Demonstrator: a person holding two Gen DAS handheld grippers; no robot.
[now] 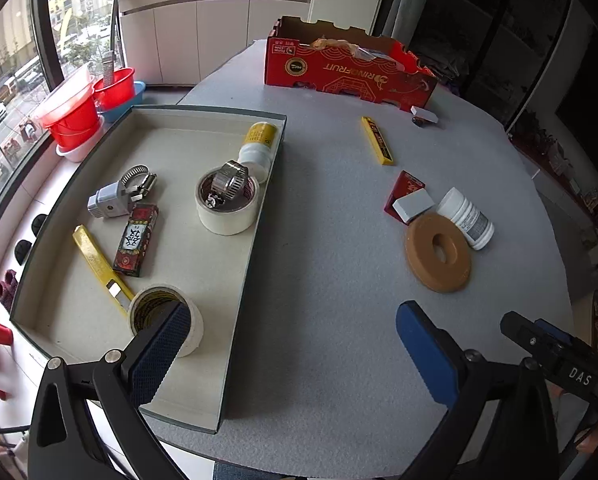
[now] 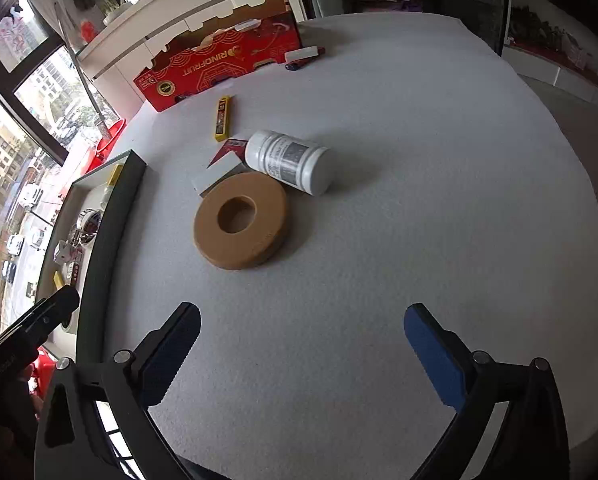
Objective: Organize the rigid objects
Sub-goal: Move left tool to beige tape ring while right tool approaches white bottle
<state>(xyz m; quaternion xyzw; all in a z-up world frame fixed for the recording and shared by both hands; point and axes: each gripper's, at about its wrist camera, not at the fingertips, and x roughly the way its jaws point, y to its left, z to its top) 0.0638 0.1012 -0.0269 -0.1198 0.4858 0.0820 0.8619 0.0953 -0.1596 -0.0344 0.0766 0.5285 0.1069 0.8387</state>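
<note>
two tape rolls point(image 1: 227, 204), two bottles point(image 1: 465, 218), two yellow cutters point(image 1: 377, 141)

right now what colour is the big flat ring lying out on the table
Tan, a plain light brown with no pattern. The ring shows best in the right wrist view.

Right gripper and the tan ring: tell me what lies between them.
Nothing does. In the right wrist view, only bare grey table lies between the open right gripper and the tan ring.

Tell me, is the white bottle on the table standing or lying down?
Lying down: the white bottle rests on its side beside the tan ring, label facing up.
</note>
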